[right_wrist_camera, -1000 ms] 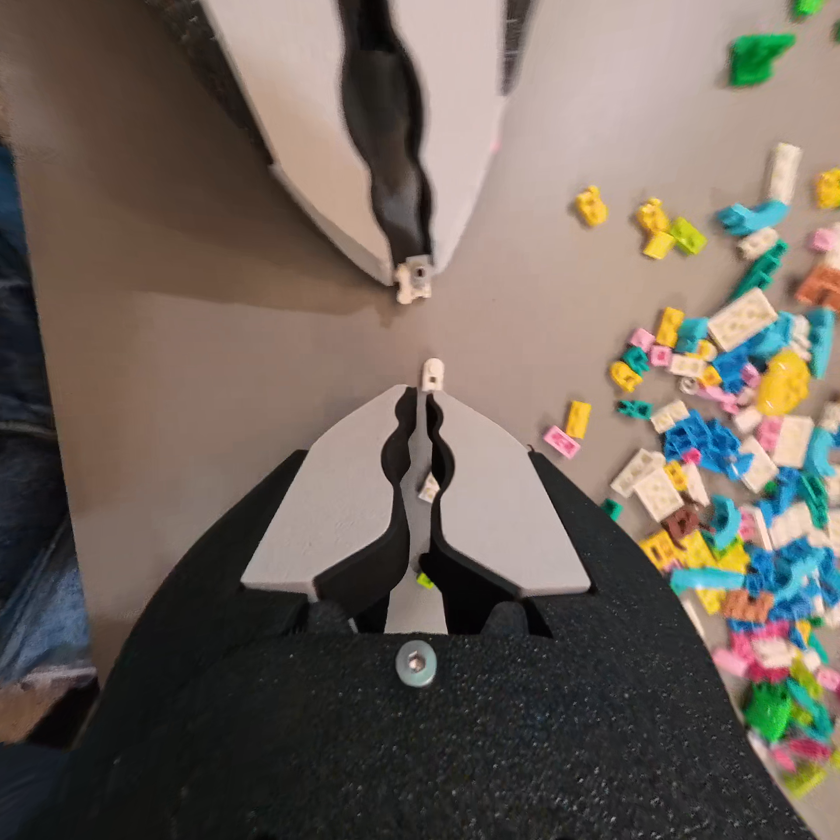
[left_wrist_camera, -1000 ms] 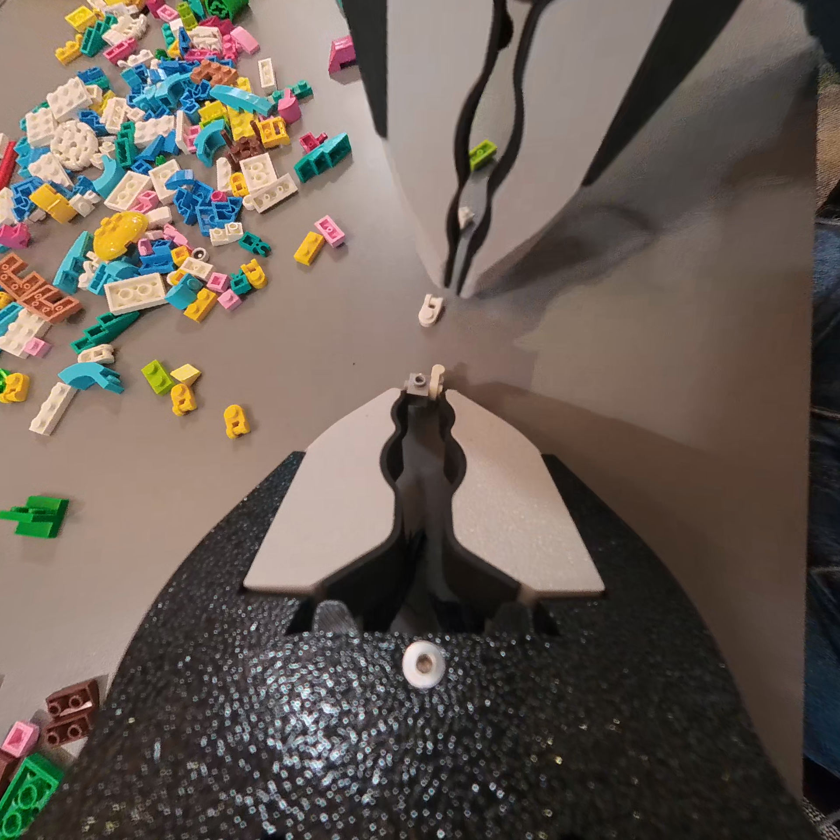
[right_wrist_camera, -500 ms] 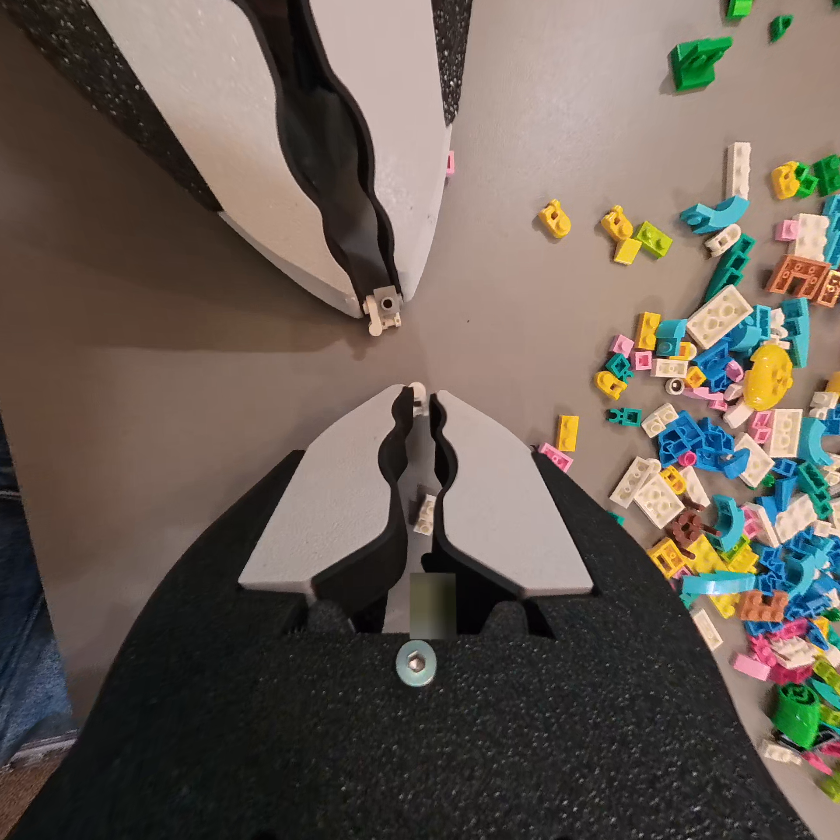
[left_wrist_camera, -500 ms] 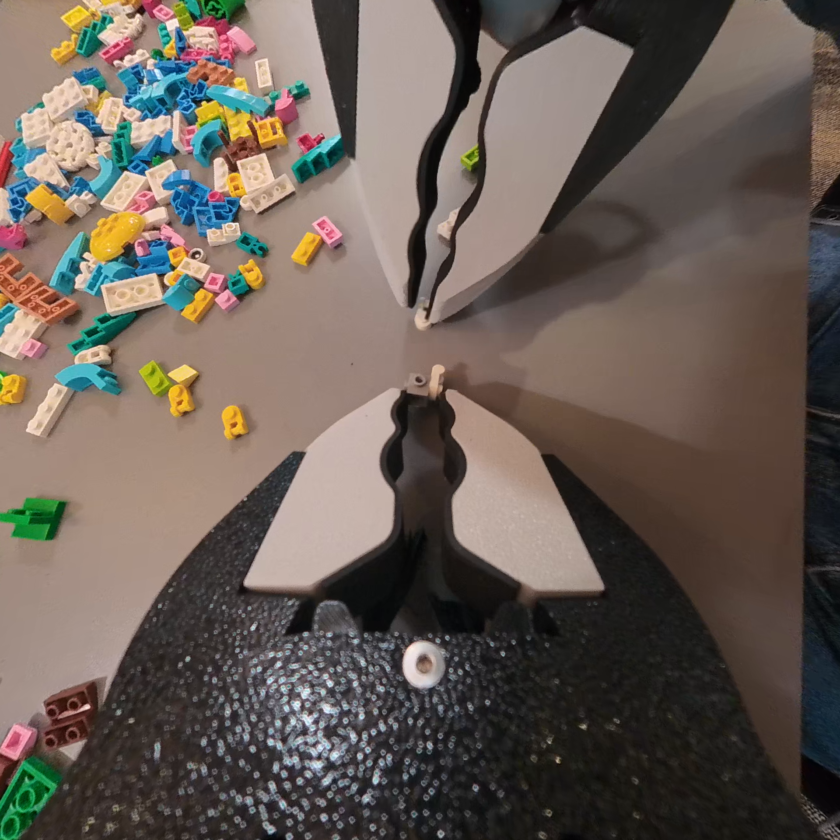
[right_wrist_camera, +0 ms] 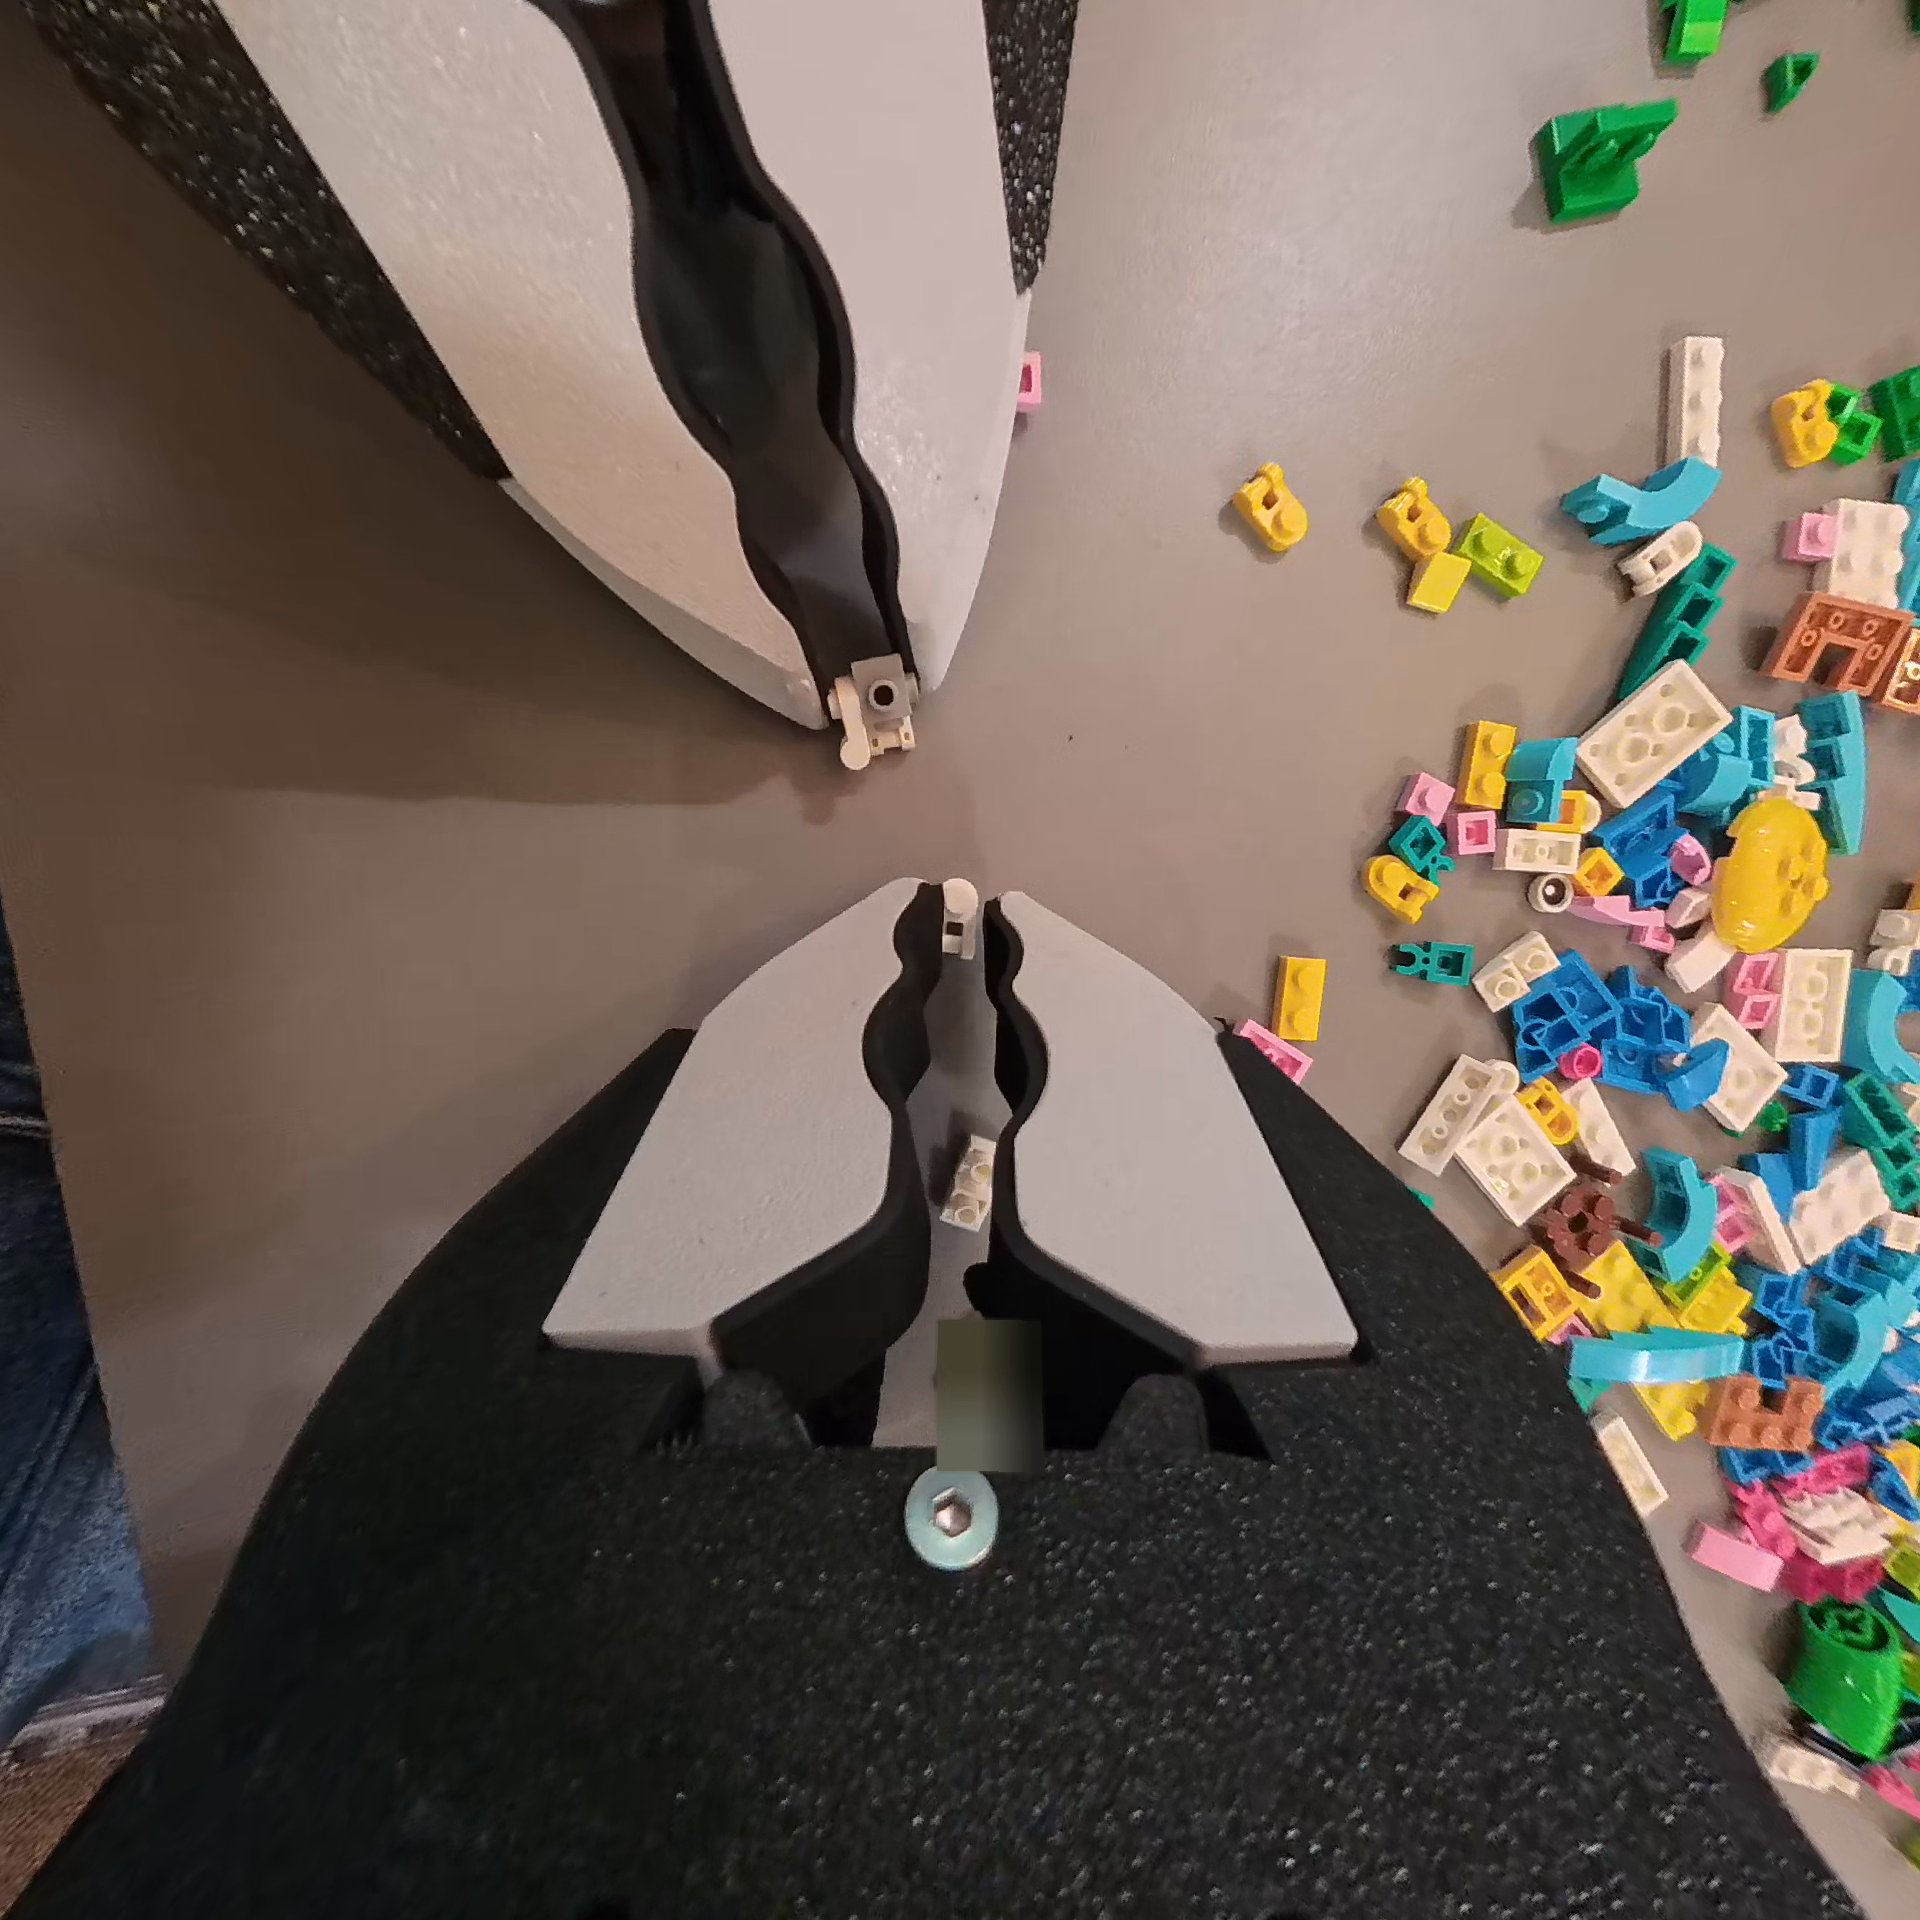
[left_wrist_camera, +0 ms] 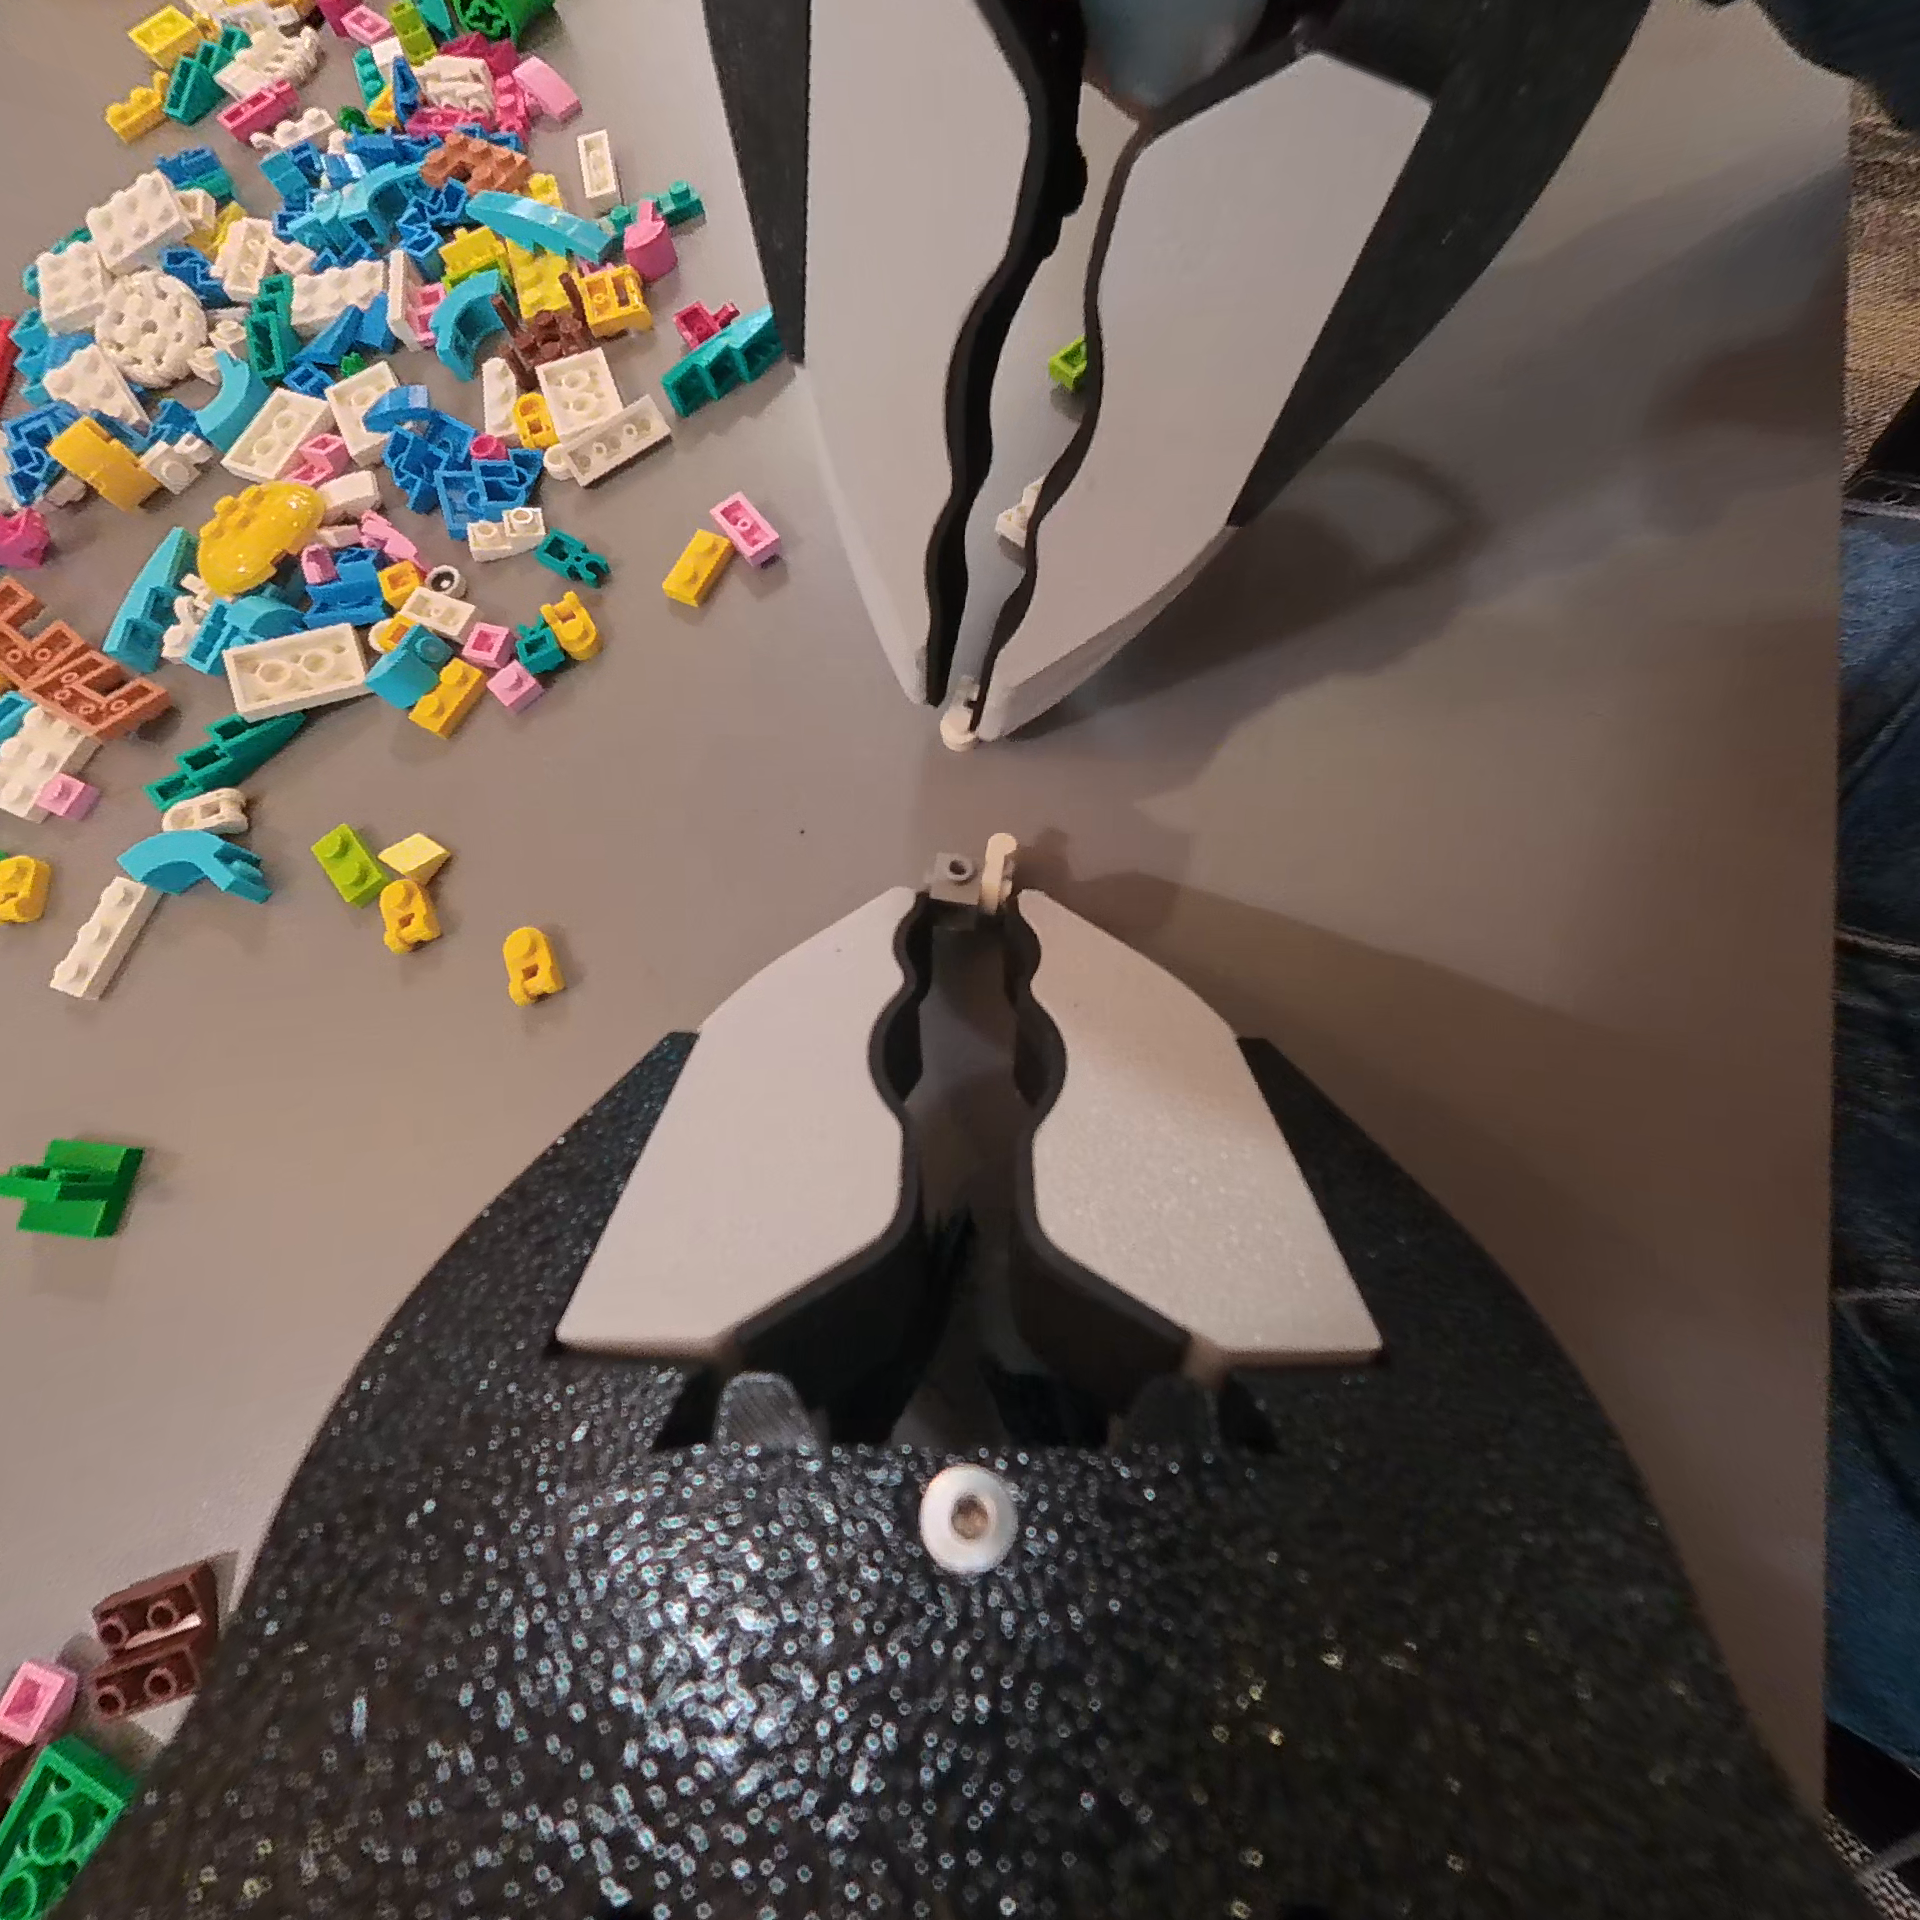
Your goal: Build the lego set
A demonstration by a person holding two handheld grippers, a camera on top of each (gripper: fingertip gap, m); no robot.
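My left gripper point(left_wrist_camera: 971, 902) is shut on a small grey piece with a white clip piece point(left_wrist_camera: 968, 878) on it, held at the very tips. It also shows in the right wrist view point(right_wrist_camera: 878, 717), coming in from the top. My right gripper point(right_wrist_camera: 958, 906) faces it tip to tip and is shut on a small white piece point(right_wrist_camera: 958, 920). That white piece point(left_wrist_camera: 958, 722) sits a short gap away from the left gripper's piece. Both grippers are low over the grey table point(left_wrist_camera: 1351, 831).
A large pile of loose coloured bricks point(left_wrist_camera: 312, 416) covers the table to my left gripper's left, and shows in the right wrist view point(right_wrist_camera: 1714, 1039). A white brick point(right_wrist_camera: 968, 1184) lies under the right gripper. The table edge and a person's jeans point(left_wrist_camera: 1881, 935) are close by. Less than 4 cm separates the two grippers' tips. My right tips are roughly 5 cm from the white brick point(right_wrist_camera: 968, 1184).
The small white piece lay just off my right gripper's tips; the gripper has moved forward over it and now has it between its tips. My left gripper has stayed put.
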